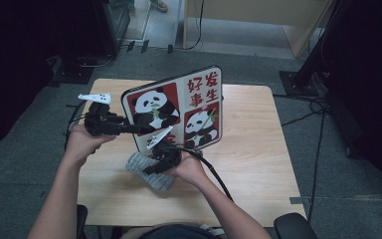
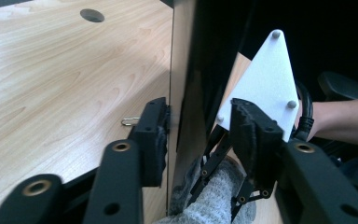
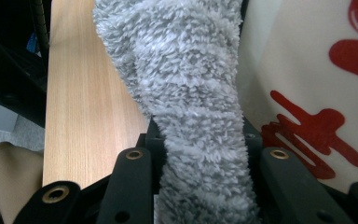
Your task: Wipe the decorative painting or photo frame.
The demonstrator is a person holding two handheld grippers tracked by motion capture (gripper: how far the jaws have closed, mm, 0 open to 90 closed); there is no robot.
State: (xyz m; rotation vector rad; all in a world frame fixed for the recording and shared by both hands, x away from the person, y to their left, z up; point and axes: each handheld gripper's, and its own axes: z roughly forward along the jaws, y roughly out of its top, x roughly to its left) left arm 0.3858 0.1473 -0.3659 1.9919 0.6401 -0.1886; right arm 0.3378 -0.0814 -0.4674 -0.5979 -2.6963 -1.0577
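Nearest the person, a fluffy grey cloth (image 1: 149, 171) is clamped in the right gripper (image 1: 154, 167), low over the wooden surface (image 1: 258, 164). In the right gripper view the pile of the cloth (image 3: 191, 93) is squeezed tight between the two black jaws and bulges out above them, with the cream-and-red face of the board (image 3: 317, 70) seen just beside it on the right. The cloth is pressed up against the lower edge of the panda board (image 1: 179, 109), which is held tilted on that edge near the middle of the surface, picture side towards the person.

A little further out, the left gripper (image 1: 142, 128) is brought in level from the left, and the board's left edge is set between its jaws. In the left gripper view the thin edge of the board (image 2: 179, 70) is seen standing in the gap of the left gripper (image 2: 200, 135): the left pad (image 2: 156, 135) is laid against it, the right pad (image 2: 251, 135) is kept clear, so the jaws are half closed and no firm pinch is made. The grey cloth (image 2: 214, 200) and the right gripper's white three-cornered plate (image 2: 265, 88) are seen just past them.

Beyond the board, bare wood is seen to the far edge, a round cable hole (image 2: 92, 15) among it, then grey floor (image 1: 238, 55) and black stands (image 1: 318, 55).
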